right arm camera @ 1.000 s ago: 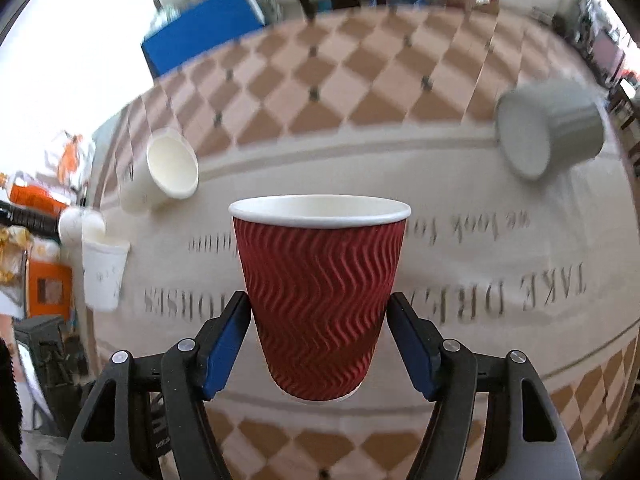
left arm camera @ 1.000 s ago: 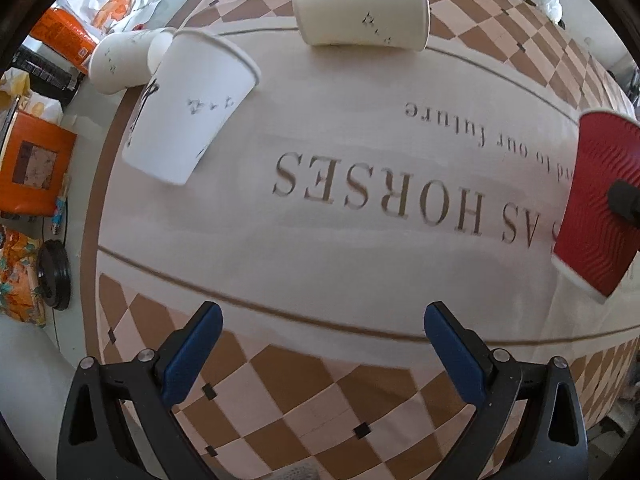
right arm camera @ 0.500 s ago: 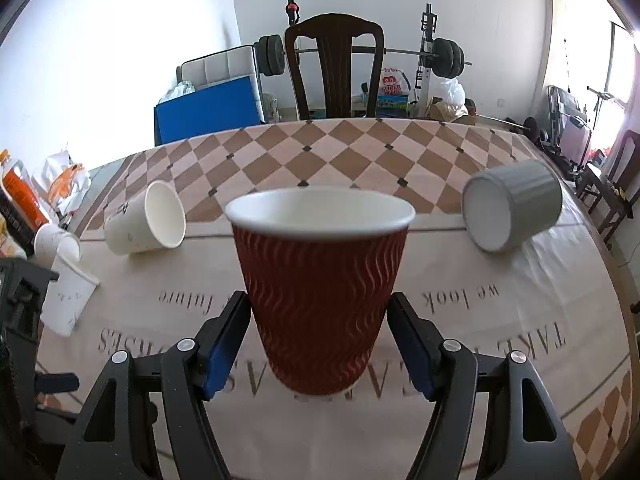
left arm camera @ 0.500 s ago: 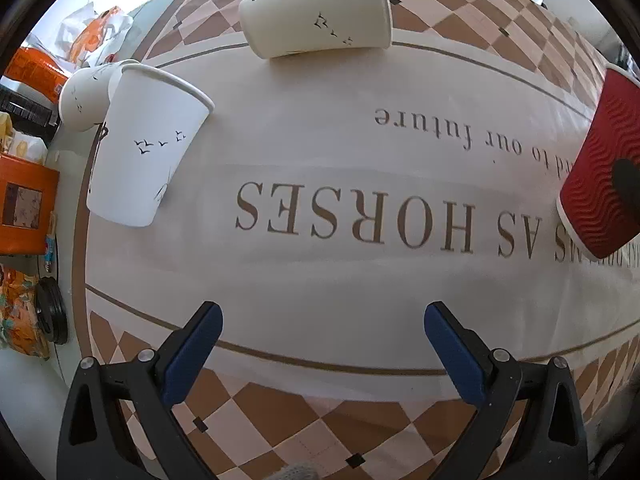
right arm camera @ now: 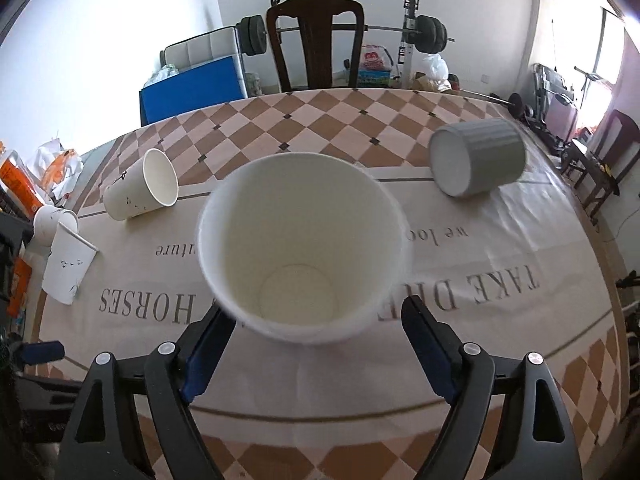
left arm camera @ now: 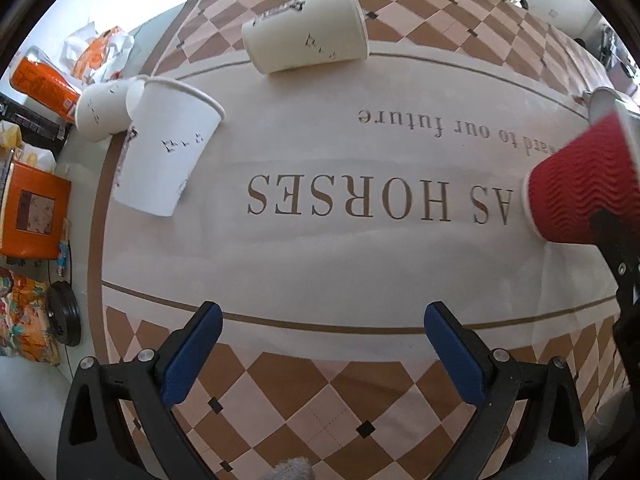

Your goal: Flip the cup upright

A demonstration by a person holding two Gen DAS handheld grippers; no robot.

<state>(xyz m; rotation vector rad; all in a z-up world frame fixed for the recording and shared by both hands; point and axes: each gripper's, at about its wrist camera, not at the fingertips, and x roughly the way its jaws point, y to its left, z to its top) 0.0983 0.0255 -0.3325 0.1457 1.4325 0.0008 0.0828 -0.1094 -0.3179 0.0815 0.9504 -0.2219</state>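
A: Where's the red cup rn?

B: At the right edge of the left wrist view, over the printed tablecloth, next to the "AS HORSES" lettering, tilted w/ its base toward the left. In the right wrist view it sits between the right gripper fingers, mouth facing the cam, so you see straight down the white inside to the bottom.

A: Right gripper clamped on it?

B: Can't tell. The left blue pad looks against the cup wall, but there's a gap btw the cup and the other pad. Whether the base rests on the cloth is hidden too.

A: Left gripper?

B: Spread wide, nothing btw its fingers, over the near checkered border of the table.

A: Other stuff on the table?

B: White paper cup w/ small bird marks near the left edge, mouth pointing away from the cam. Another small white cup just beside it, at the table's left edge. Cream cup on its side toward the far left part. Grey ribbed cup on its side toward the far right, seen in the right wrist view. Dark wooden chair behind the far edge.
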